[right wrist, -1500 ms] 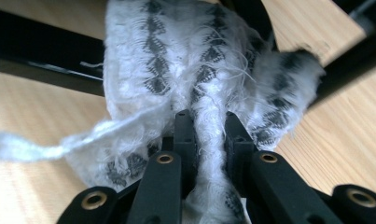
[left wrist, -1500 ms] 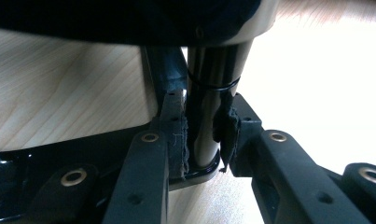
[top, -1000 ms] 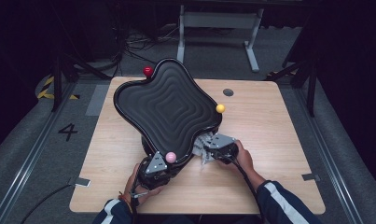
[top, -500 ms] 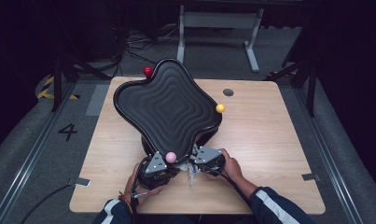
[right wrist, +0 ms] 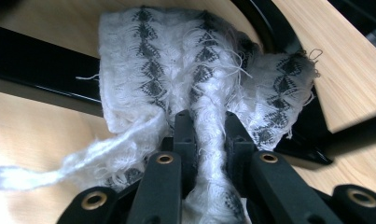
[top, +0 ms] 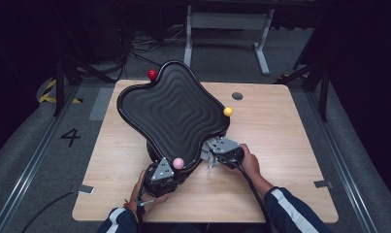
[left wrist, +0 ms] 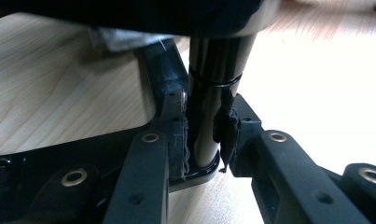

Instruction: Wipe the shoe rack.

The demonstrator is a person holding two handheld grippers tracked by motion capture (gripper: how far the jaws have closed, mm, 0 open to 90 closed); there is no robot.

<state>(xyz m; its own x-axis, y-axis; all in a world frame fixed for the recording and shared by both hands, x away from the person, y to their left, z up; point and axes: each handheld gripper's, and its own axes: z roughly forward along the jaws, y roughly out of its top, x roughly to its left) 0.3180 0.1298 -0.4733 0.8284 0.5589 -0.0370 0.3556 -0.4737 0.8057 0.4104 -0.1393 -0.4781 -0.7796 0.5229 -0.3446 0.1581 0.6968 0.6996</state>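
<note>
While the left gripper's (top: 160,172) jaws clamp the stool's post (left wrist: 209,112), the right gripper's (right wrist: 209,135) pinch a white cloth (right wrist: 199,74).

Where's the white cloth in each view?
High view: white cloth low centre, hanging at the right hand-held gripper.
Left gripper view: cloth top left.
Right gripper view: cloth centre, pinched between the jaws.
Shared landmark: black stand.
</note>
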